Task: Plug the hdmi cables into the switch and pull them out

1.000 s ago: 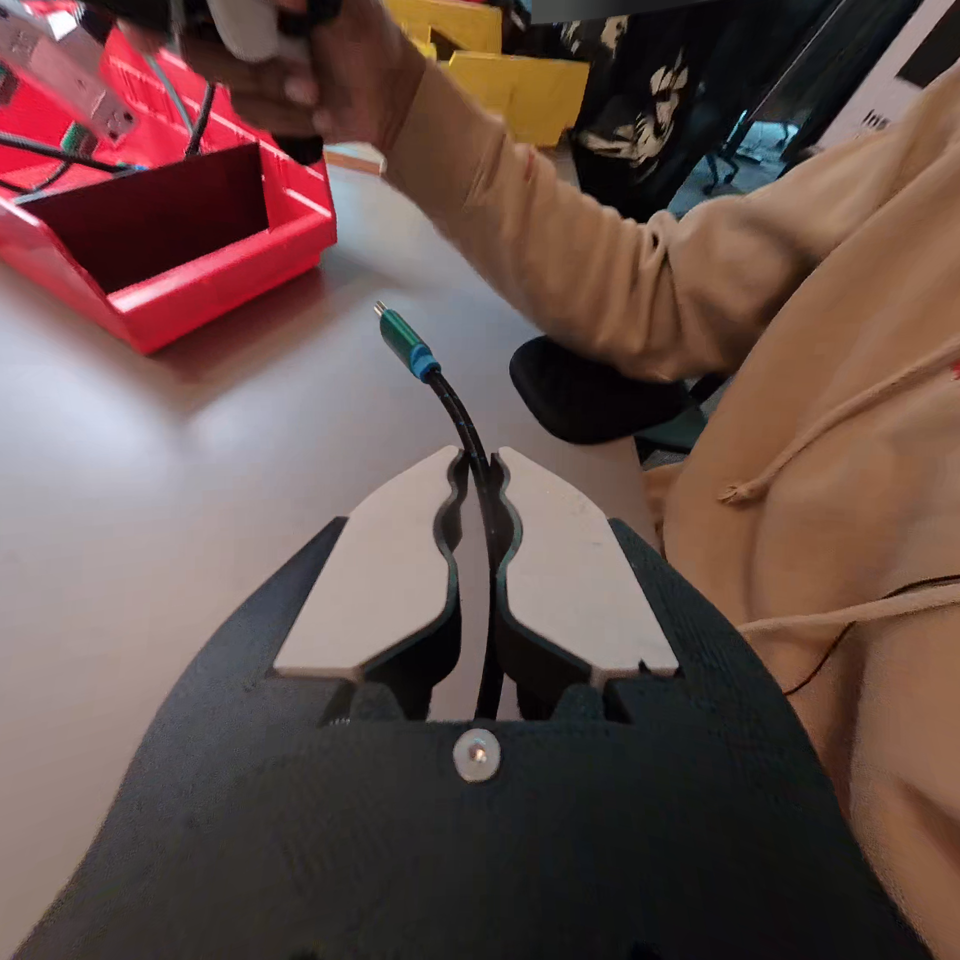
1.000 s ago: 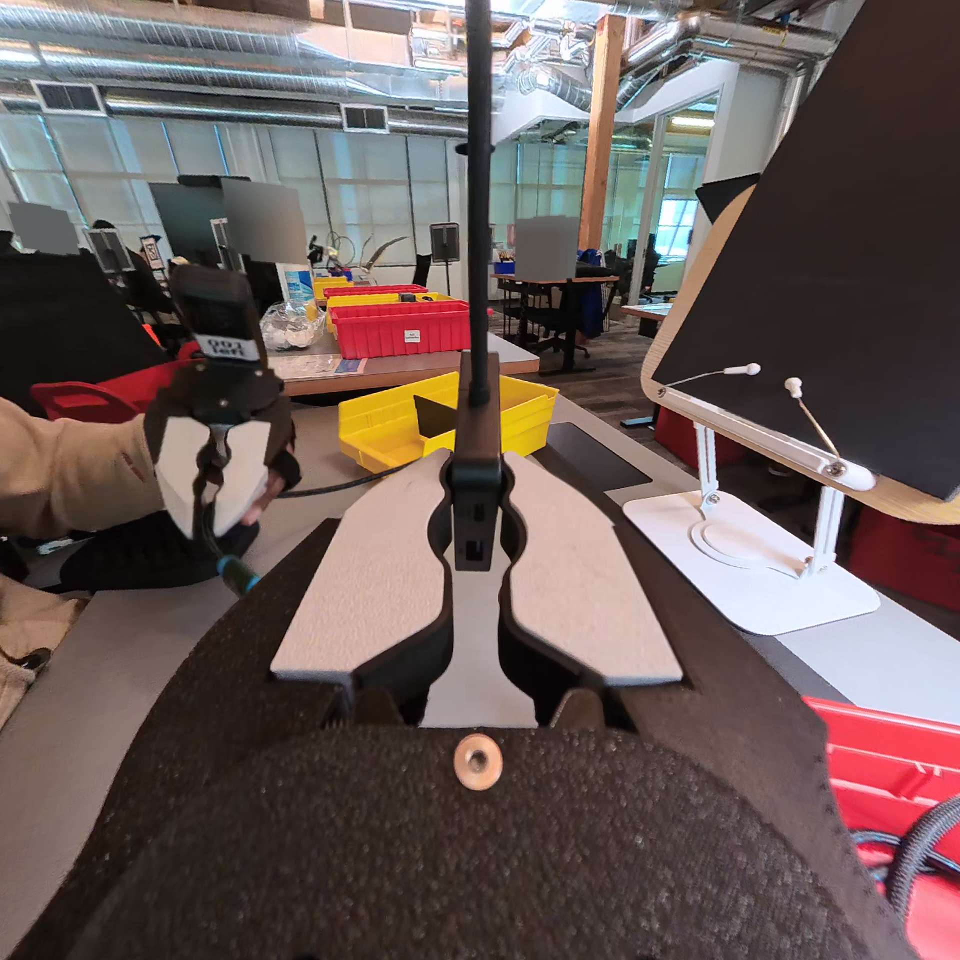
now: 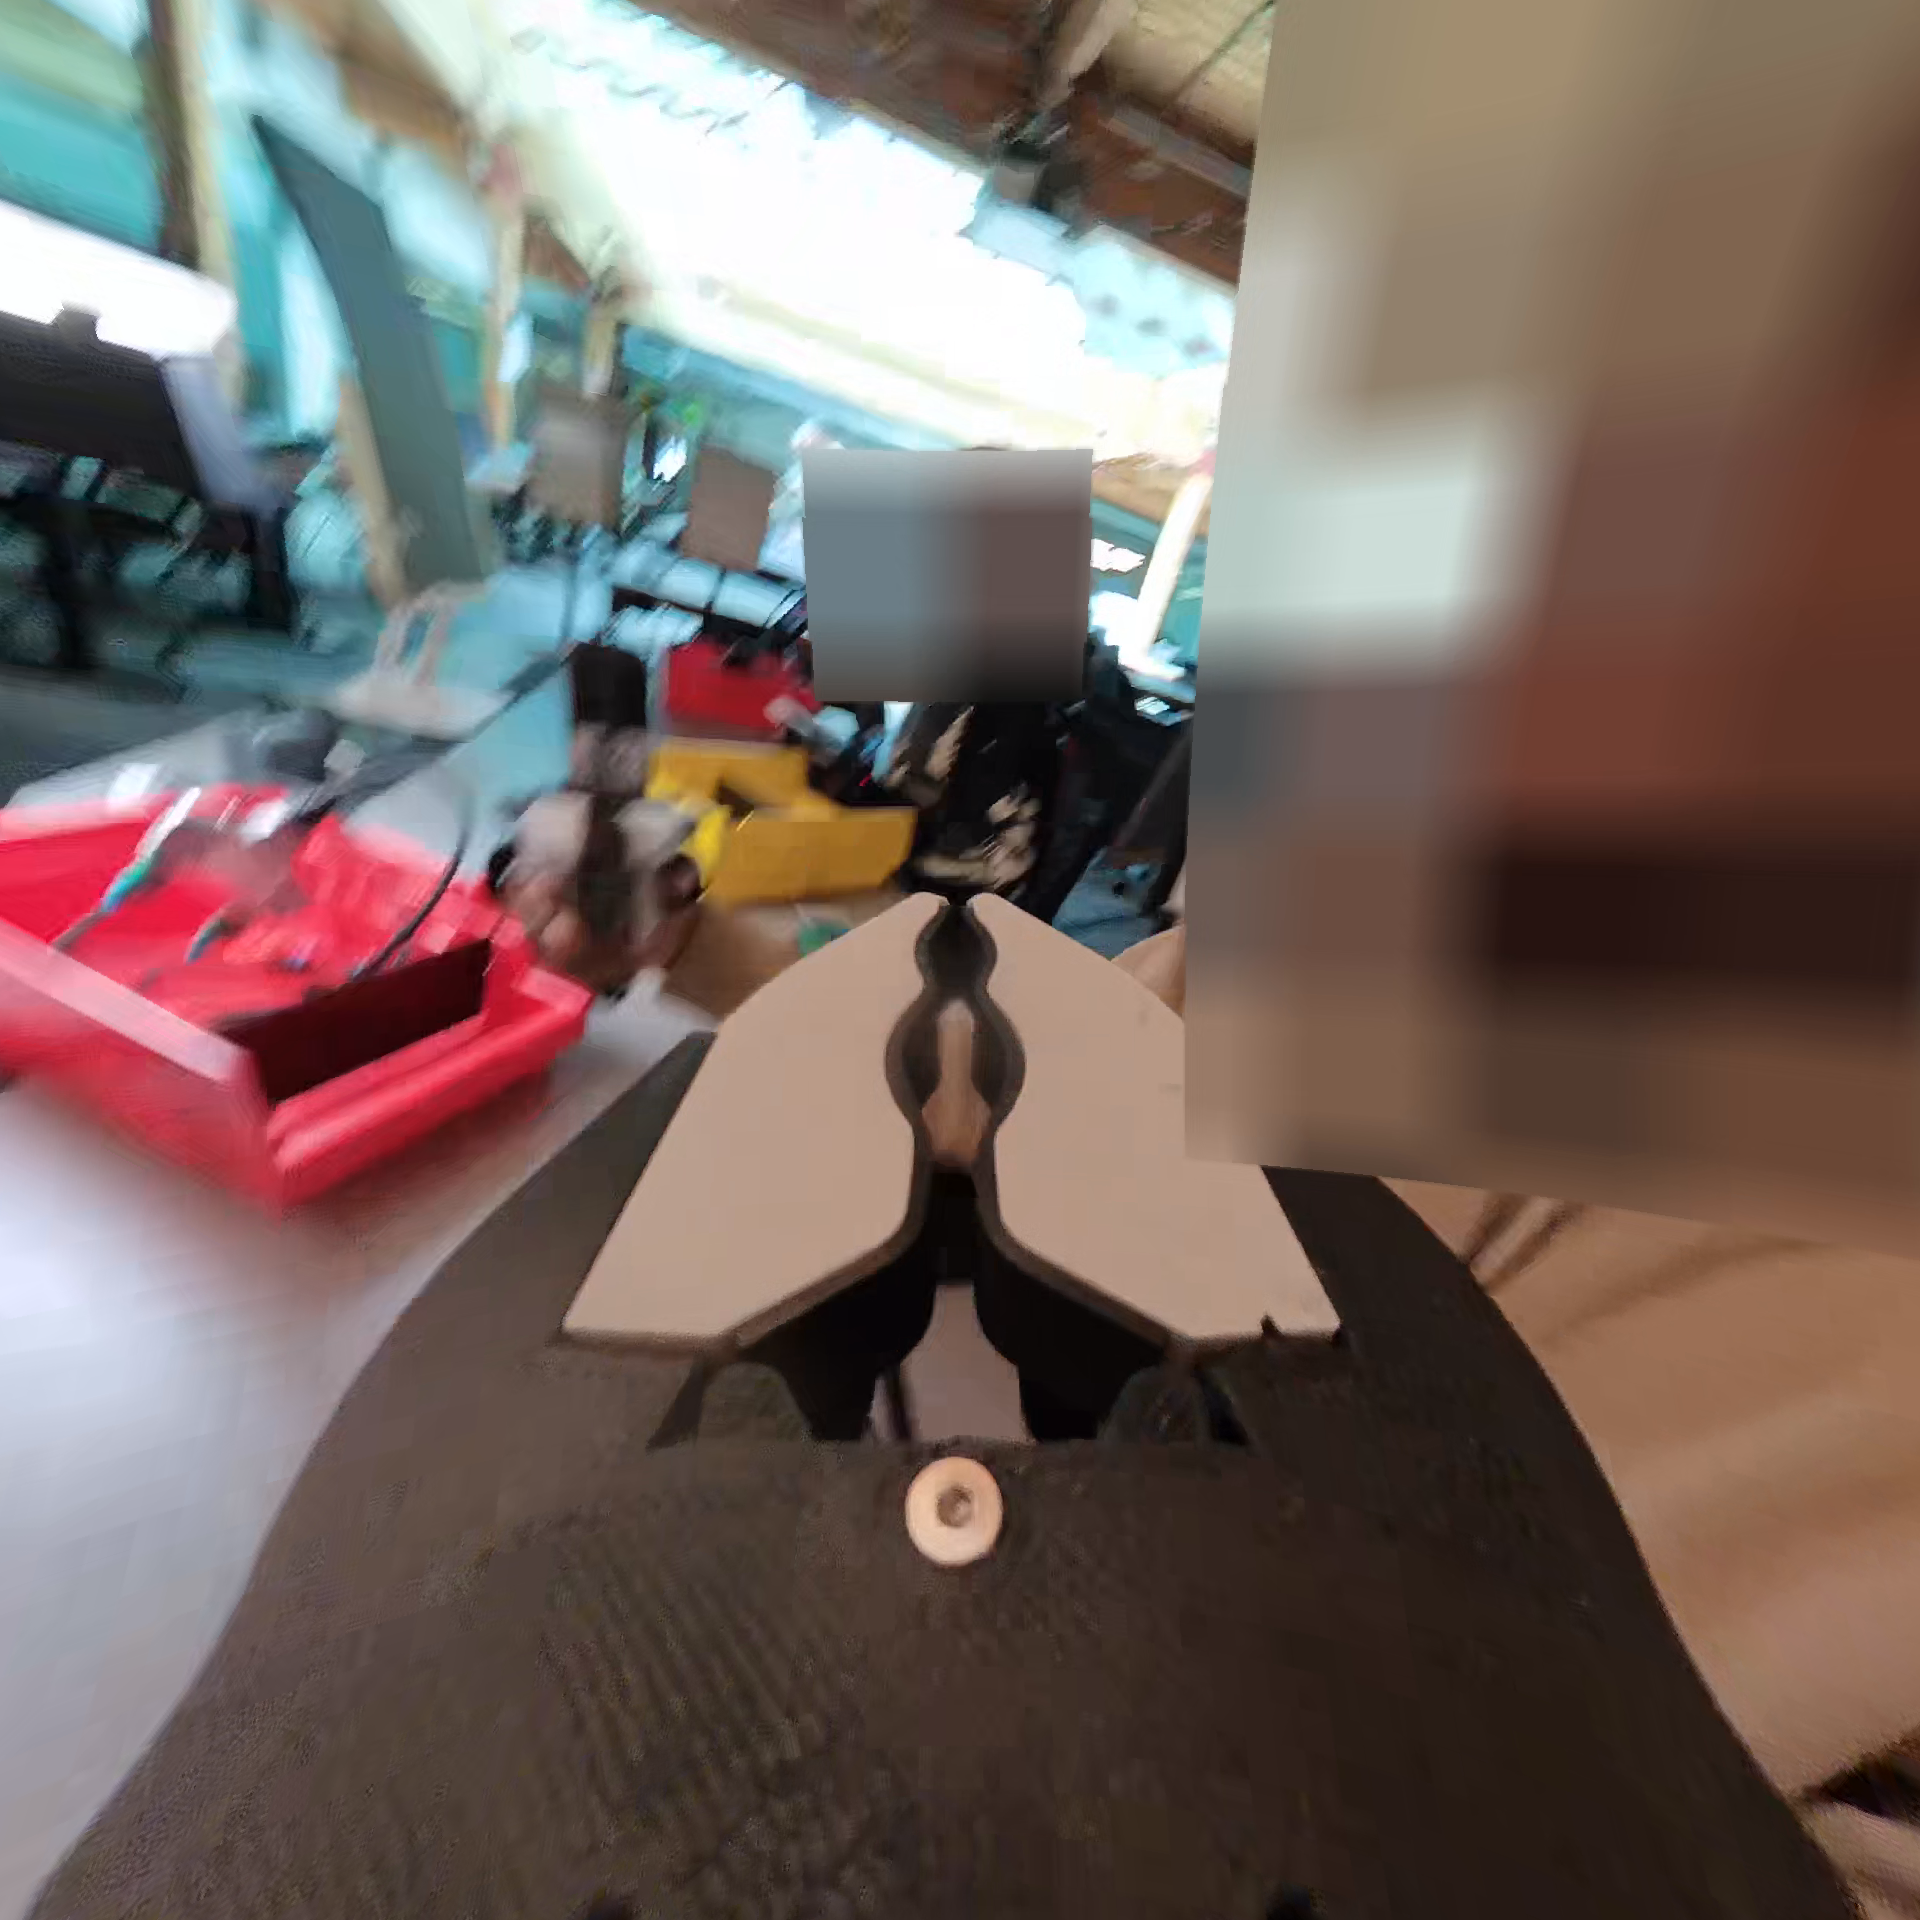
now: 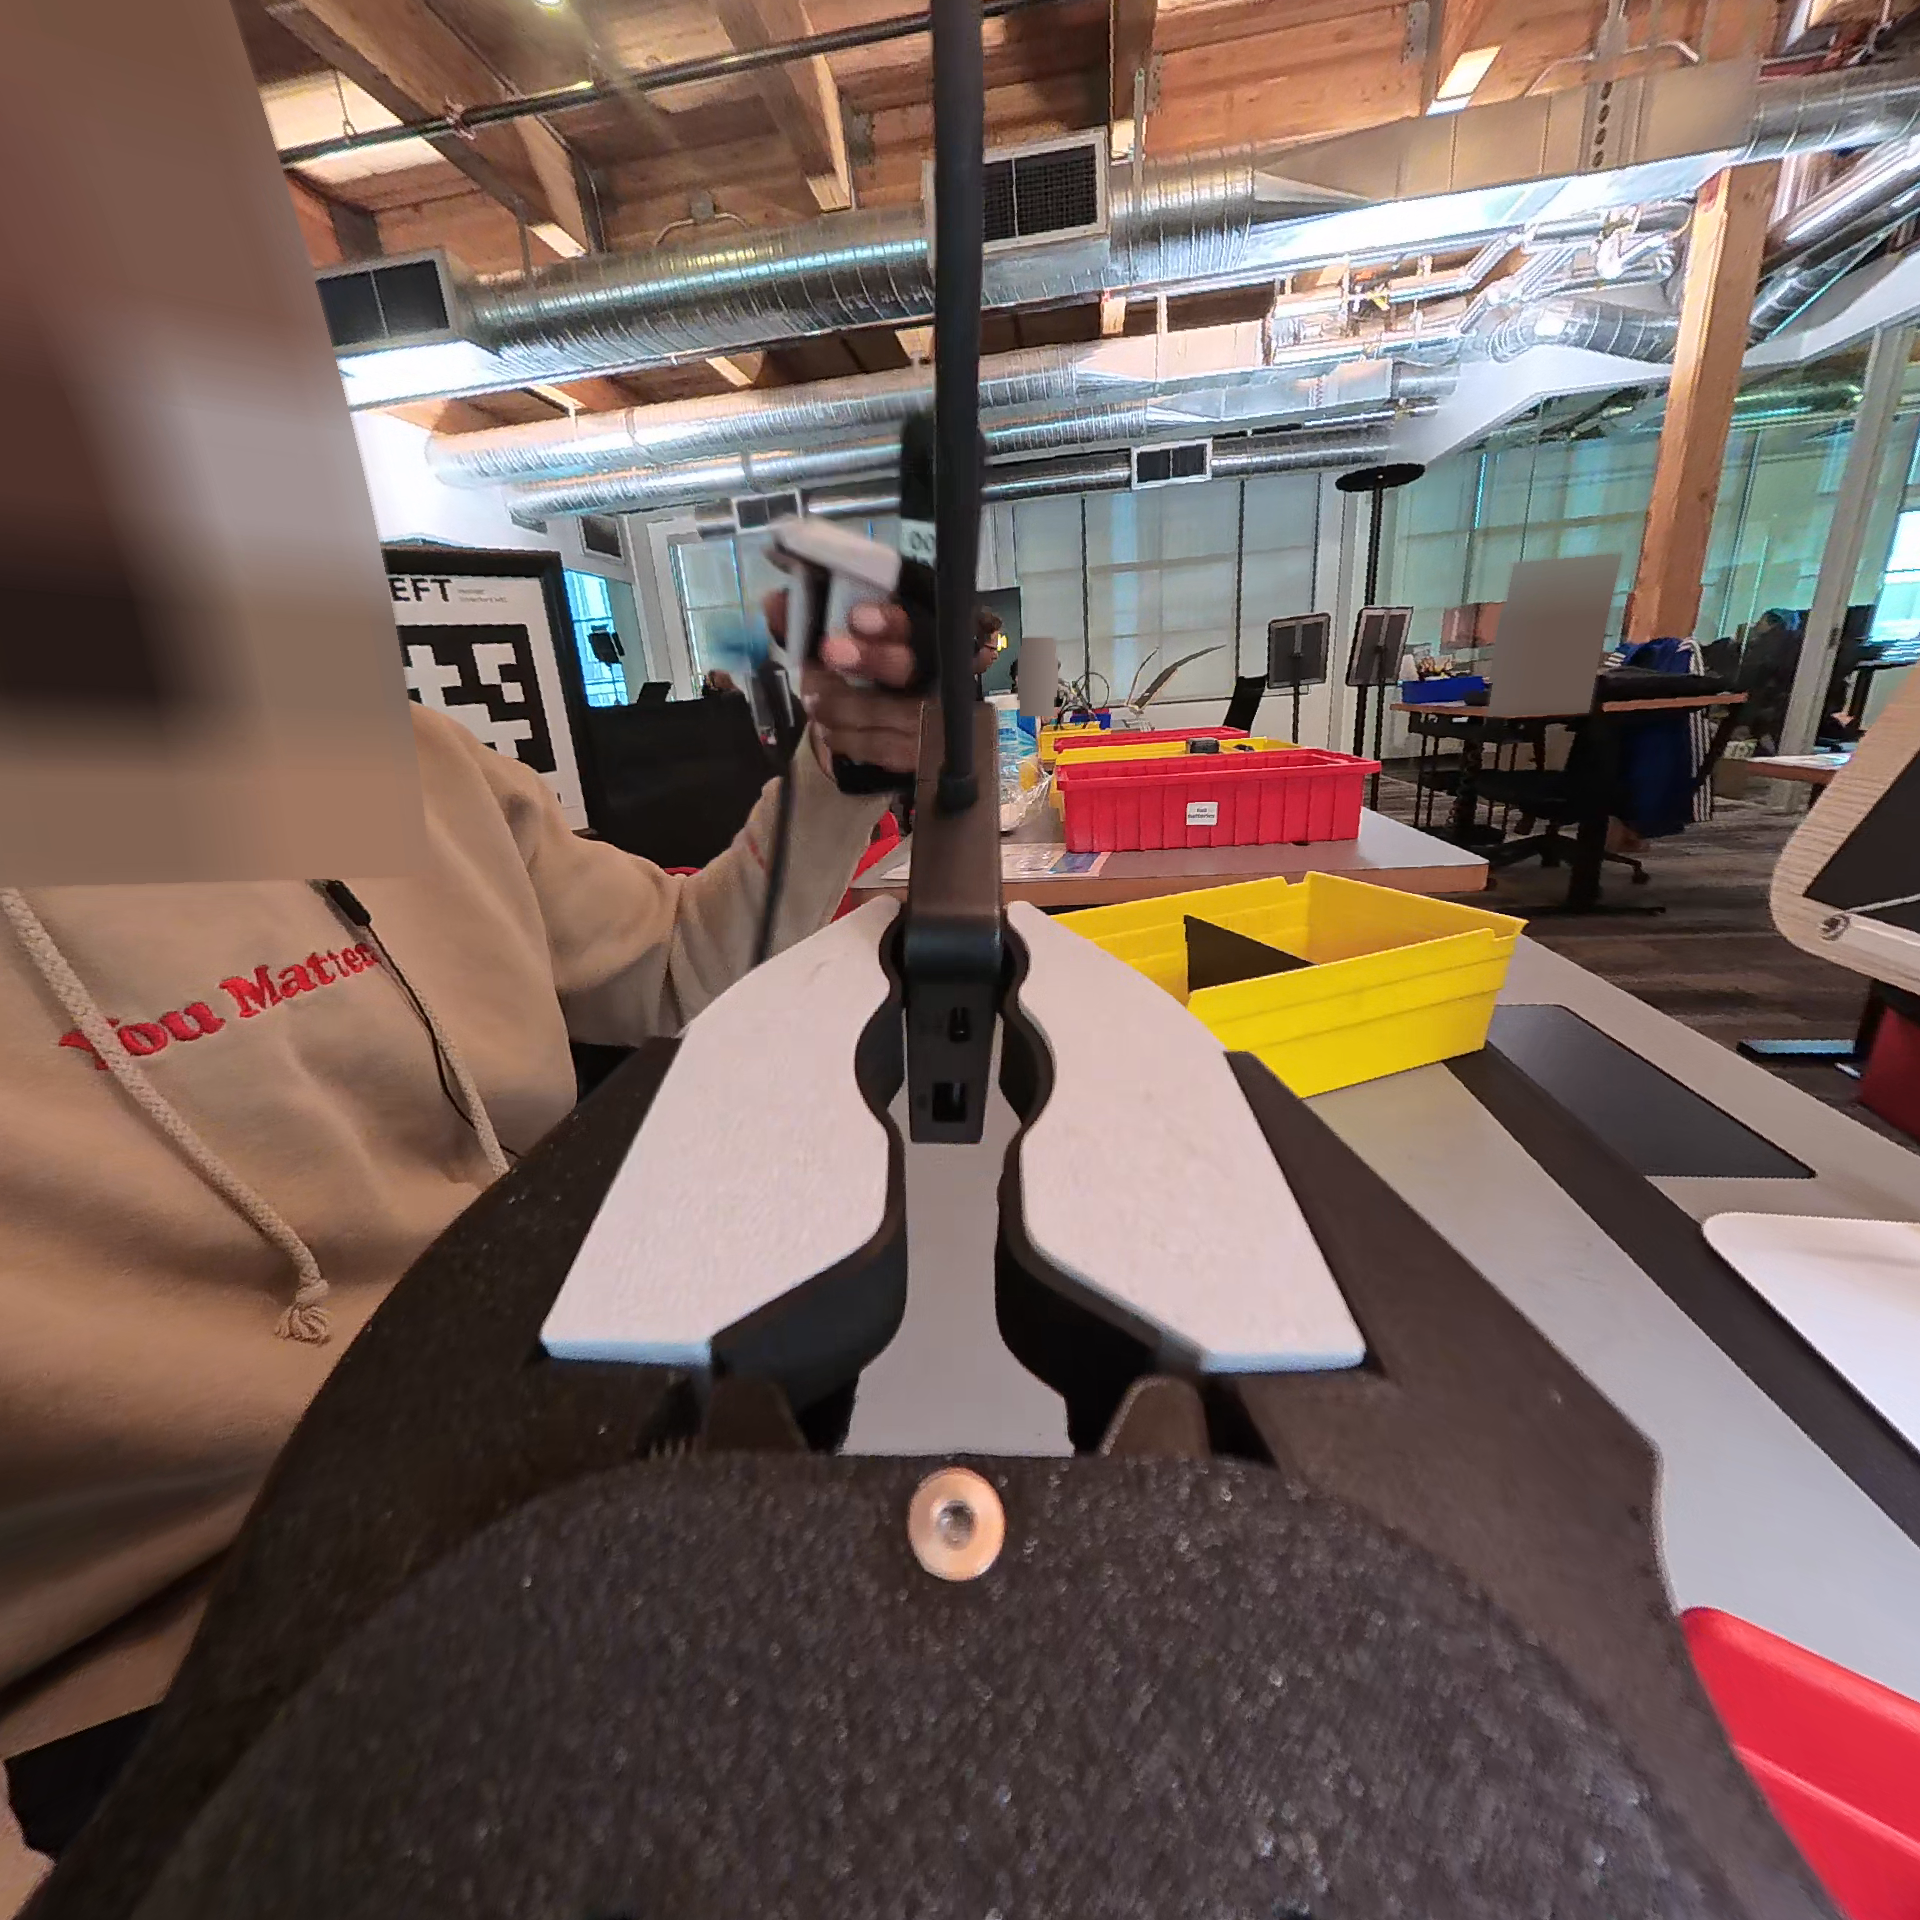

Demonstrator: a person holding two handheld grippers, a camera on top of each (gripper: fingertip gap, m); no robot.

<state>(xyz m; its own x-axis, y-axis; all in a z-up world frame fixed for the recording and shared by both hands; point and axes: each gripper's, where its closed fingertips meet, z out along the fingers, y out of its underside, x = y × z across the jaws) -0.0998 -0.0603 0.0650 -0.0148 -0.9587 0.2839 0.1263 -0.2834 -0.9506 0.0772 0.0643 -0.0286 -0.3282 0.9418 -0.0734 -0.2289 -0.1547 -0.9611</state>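
Clamping the black switch (image 4: 943, 997), the right gripper (image 4: 951, 925) points upward.

Straight ahead of the right gripper (image 4: 951, 925), the black switch (image 4: 943, 1039) wedged between its fingers and the cable (image 4: 956, 416) rising from it block the middle. Left, the person's hooded top (image 4: 260, 1143) and raised arm close that side. Right, bare grey table (image 4: 1558, 1299) gives passage between the yellow bin (image 4: 1351, 997) and white stand base (image 4: 1829, 1309). The red bin (image 3: 312, 1039) fills the table's left side in the blurred left view.
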